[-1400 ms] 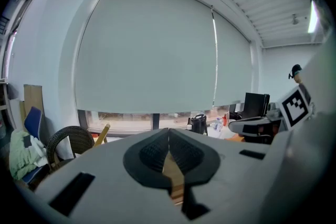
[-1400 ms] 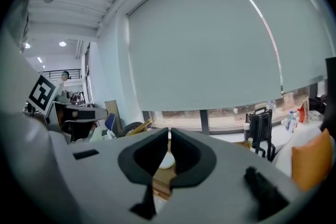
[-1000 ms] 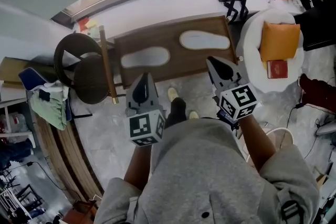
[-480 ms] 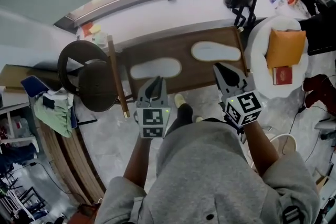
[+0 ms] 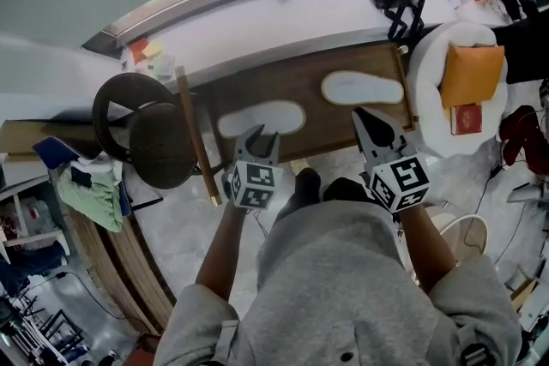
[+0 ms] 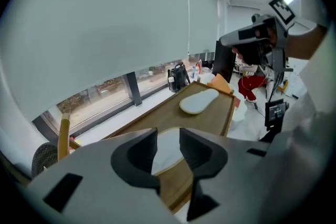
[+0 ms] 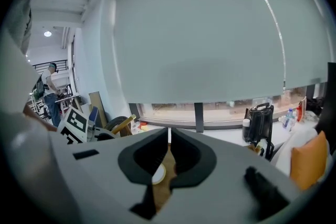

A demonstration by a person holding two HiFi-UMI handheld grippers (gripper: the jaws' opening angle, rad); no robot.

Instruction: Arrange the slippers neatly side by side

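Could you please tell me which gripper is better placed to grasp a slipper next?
Left, probably: the left gripper hangs by the near slipper, fingers opening around nothing yet; the right gripper is shut.

Smooth dark wooden table point(image 5: 309, 90), pale matt slippers point(image 5: 260, 117), perhaps foam, polished marbled stone floor point(image 5: 171, 219)
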